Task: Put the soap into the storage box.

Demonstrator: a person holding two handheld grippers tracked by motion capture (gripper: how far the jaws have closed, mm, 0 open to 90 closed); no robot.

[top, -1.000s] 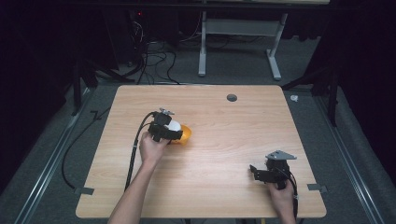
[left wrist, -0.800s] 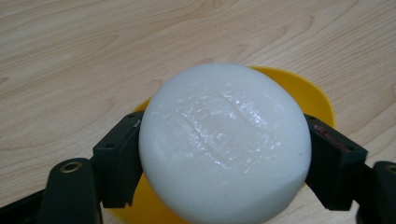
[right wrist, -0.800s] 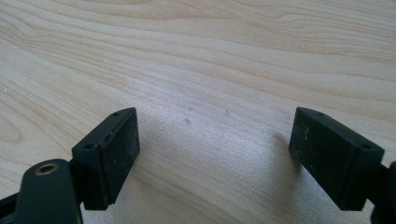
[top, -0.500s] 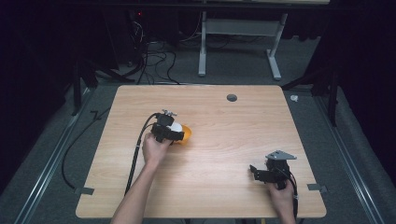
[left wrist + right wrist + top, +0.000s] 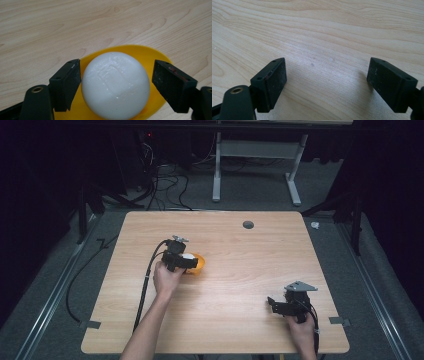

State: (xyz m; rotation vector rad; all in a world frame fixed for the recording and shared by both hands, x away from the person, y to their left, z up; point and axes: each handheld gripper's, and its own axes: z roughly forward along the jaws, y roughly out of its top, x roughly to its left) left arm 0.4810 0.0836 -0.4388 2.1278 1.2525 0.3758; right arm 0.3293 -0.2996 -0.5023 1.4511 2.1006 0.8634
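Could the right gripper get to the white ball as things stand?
Probably not straight away: the left gripper straddles the white ball in the yellow bowl, while the right gripper sits open across bare table.

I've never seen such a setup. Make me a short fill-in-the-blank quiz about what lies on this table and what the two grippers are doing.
1. The white ball sits in a small bowl coloured ____.
2. The ball lies between the jaws of the ____ gripper.
3. The right gripper has its jaws ____ with only bare table between them.

Missing words: yellow; left; open
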